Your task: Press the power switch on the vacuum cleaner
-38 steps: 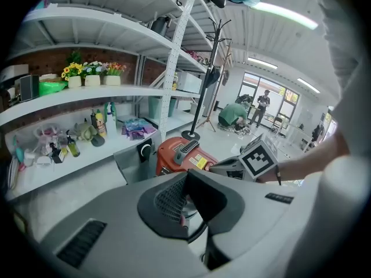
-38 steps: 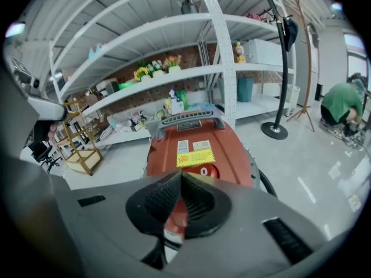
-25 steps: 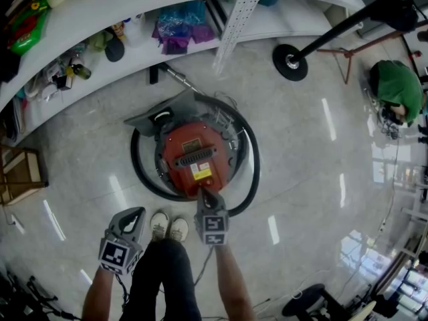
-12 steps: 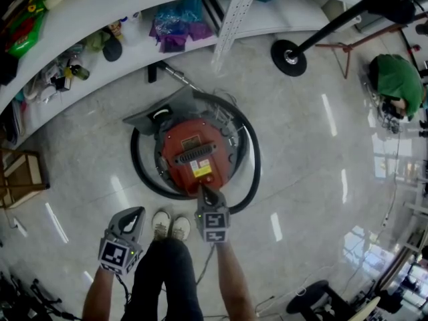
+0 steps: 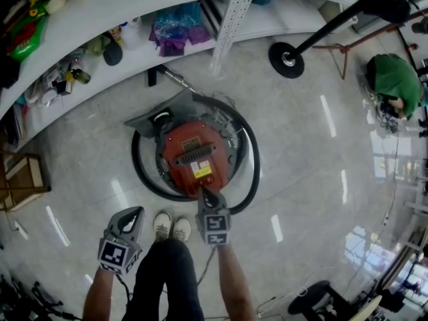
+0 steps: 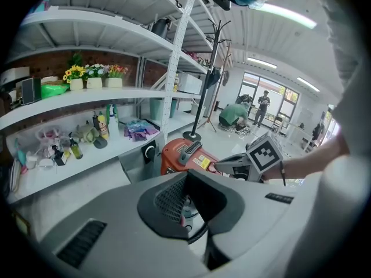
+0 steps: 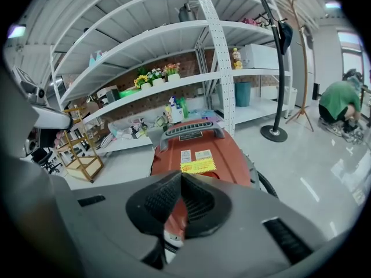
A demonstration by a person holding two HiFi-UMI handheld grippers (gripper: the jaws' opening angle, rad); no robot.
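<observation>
Glossy floor (image 5: 314,166): vacuum cleaner (image 5: 194,156) directly ahead of right gripper (image 5: 206,194), jaws pinched together, tip at near rim (nearer arm); left gripper (image 5: 130,218), likewise closed, well back.

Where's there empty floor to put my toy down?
Bare floor lies right of the hose, up to the coat stand base, and left of the vacuum cleaner, toward the wooden rack. It's crowded between shoes and vacuum cleaner.

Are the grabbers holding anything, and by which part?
Nothing is held. The right gripper is shut, its tip at the near edge of the vacuum cleaner; the left gripper is shut and empty.
</observation>
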